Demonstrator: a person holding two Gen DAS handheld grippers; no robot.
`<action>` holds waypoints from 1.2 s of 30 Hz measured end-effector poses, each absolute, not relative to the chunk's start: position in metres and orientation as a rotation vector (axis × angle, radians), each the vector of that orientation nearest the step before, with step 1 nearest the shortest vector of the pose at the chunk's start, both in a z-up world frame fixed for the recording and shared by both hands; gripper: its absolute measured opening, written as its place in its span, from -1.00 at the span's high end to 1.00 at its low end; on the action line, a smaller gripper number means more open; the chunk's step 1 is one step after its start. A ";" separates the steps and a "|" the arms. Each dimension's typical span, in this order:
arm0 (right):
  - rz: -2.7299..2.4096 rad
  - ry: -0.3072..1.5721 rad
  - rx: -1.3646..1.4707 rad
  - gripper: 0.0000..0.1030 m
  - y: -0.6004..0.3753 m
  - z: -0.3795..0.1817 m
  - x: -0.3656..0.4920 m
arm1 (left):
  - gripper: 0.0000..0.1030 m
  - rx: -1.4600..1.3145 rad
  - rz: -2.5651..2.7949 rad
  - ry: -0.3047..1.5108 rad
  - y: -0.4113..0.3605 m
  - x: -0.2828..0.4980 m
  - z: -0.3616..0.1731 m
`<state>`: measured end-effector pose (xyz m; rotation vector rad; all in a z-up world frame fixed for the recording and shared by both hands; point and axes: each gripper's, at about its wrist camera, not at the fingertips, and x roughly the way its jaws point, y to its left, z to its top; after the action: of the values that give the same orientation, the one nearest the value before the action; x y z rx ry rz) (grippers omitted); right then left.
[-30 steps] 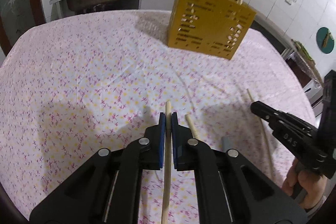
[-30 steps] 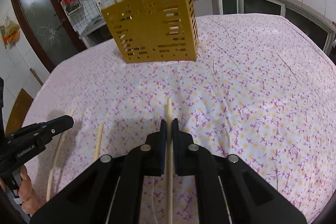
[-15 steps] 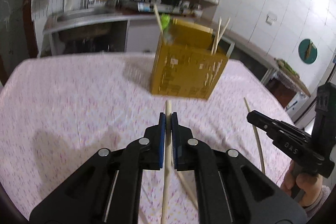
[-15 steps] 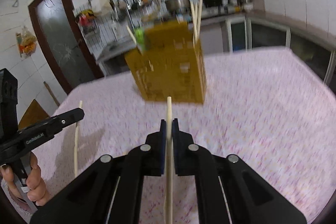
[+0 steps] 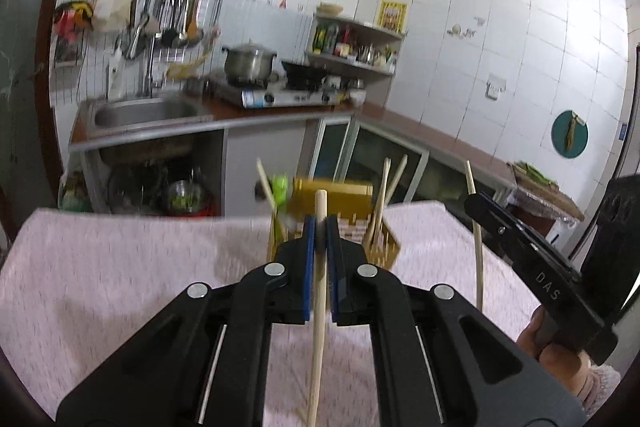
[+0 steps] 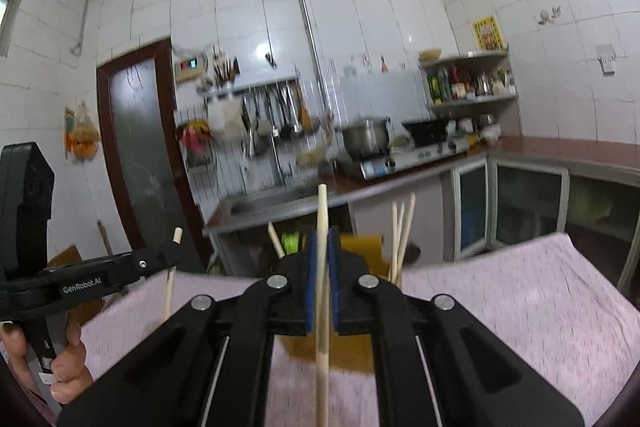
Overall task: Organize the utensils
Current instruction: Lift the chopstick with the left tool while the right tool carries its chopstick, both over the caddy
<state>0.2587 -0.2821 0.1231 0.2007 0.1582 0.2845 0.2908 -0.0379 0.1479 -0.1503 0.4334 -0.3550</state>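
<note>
My left gripper (image 5: 319,227) is shut on a pale wooden chopstick (image 5: 318,307) that stands up between the blue pads. My right gripper (image 6: 322,239) is shut on another chopstick (image 6: 322,267), also upright. Both are lifted above the table. The yellow slotted utensil holder (image 5: 340,195) stands straight ahead, mostly hidden behind the fingers, with several chopsticks (image 5: 386,195) and a green item (image 5: 279,185) sticking out of it. It also shows in the right wrist view (image 6: 366,243). Each gripper appears in the other's view: the right one (image 5: 476,205), the left one (image 6: 168,255).
The table has a pink floral cloth (image 5: 120,267). Behind it run a kitchen counter with a sink (image 5: 144,111), a stove with a pot (image 5: 248,63) and a shelf of bottles (image 5: 352,47). A dark door (image 6: 140,147) stands at the left.
Both grippers have lifted their chopsticks off the cloth and tilted upward, so the views now look across the table at the kitchen. The holder now sits low, behind the fingers.
</note>
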 end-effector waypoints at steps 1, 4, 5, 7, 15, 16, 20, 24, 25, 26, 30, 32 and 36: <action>0.280 0.140 0.195 0.88 -0.283 0.127 0.263 | 0.92 -0.153 -0.355 0.421 -0.039 0.295 0.153; 0.262 0.109 0.198 0.88 -0.286 0.133 0.280 | 0.92 -0.148 -0.357 0.386 -0.047 0.311 0.168; 0.265 0.120 0.212 0.88 -0.289 0.134 0.289 | 0.92 -0.146 -0.359 0.375 -0.050 0.317 0.172; 0.262 0.115 0.244 0.88 -0.292 0.134 0.303 | 0.92 -0.153 -0.369 0.342 -0.055 0.327 0.181; 0.226 -0.053 0.307 0.88 -0.300 0.144 0.333 | 0.92 -0.179 -0.387 0.155 -0.068 0.351 0.200; 0.220 -0.076 0.315 0.88 -0.300 0.145 0.334 | 0.92 -0.175 -0.388 0.137 -0.071 0.356 0.201; 0.175 -0.145 0.324 0.88 -0.297 0.143 0.344 | 0.92 -0.186 -0.378 0.081 -0.077 0.369 0.201; 0.115 -0.214 0.309 0.88 -0.289 0.139 0.348 | 0.91 -0.206 -0.350 0.002 -0.074 0.386 0.200; 0.092 -0.232 0.303 0.88 -0.287 0.138 0.349 | 0.92 -0.204 -0.341 -0.009 -0.074 0.389 0.199; 0.081 -0.242 0.304 0.88 -0.286 0.138 0.350 | 0.92 -0.205 -0.330 -0.018 -0.075 0.393 0.197; 0.055 -0.254 0.317 0.88 -0.284 0.131 0.363 | 0.92 -0.208 -0.327 -0.028 -0.077 0.404 0.184; 0.049 -0.256 0.306 0.88 -0.282 0.127 0.366 | 0.92 -0.191 -0.317 -0.030 -0.079 0.406 0.170; 0.057 -0.248 0.256 0.88 -0.275 0.115 0.369 | 0.92 -0.193 -0.327 0.021 -0.077 0.412 0.142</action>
<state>0.3688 -0.2754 0.1149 0.2559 -0.2484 0.0575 0.4117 -0.0767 0.1421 -0.1933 0.0208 -0.3267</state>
